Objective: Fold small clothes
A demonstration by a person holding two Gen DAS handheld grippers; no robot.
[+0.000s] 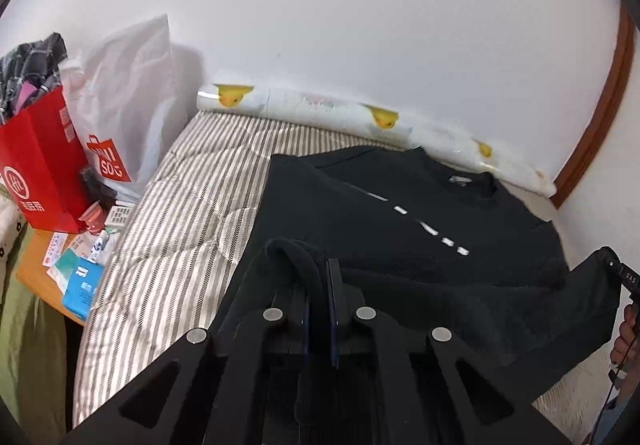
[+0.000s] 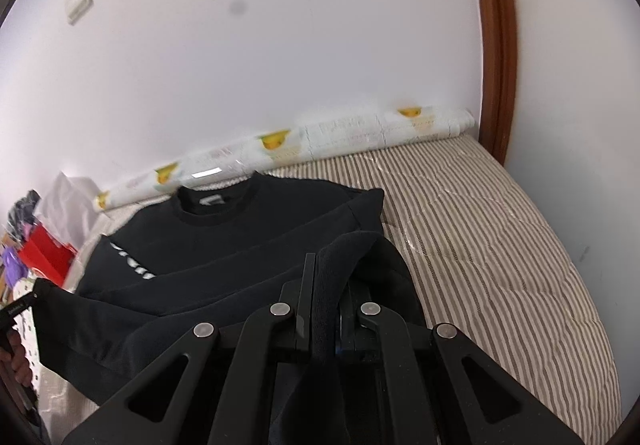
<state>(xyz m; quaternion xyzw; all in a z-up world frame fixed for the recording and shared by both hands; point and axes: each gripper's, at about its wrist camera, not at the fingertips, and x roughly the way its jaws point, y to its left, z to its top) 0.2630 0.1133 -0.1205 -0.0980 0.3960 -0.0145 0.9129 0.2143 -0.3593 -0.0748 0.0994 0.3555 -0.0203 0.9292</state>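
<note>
Fuzzy black sweatshirt (image 1: pixel 400 245) on the striped quilt (image 1: pixel 180 213)

My left gripper (image 1: pixel 320 277) and right gripper (image 2: pixel 328 277) both pinch its thick fleecy hem.

Black sweatshirt (image 1: pixel 400 229) – white chest lettering – is lying face-up on the striped bed, its hem edge lifting, bunching.

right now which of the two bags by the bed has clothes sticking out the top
The red paper bag, nearer the left edge: dark plaid fabric bulges from its top. The white shopping bag with the red logo behind it shows nothing sticking out.
</note>
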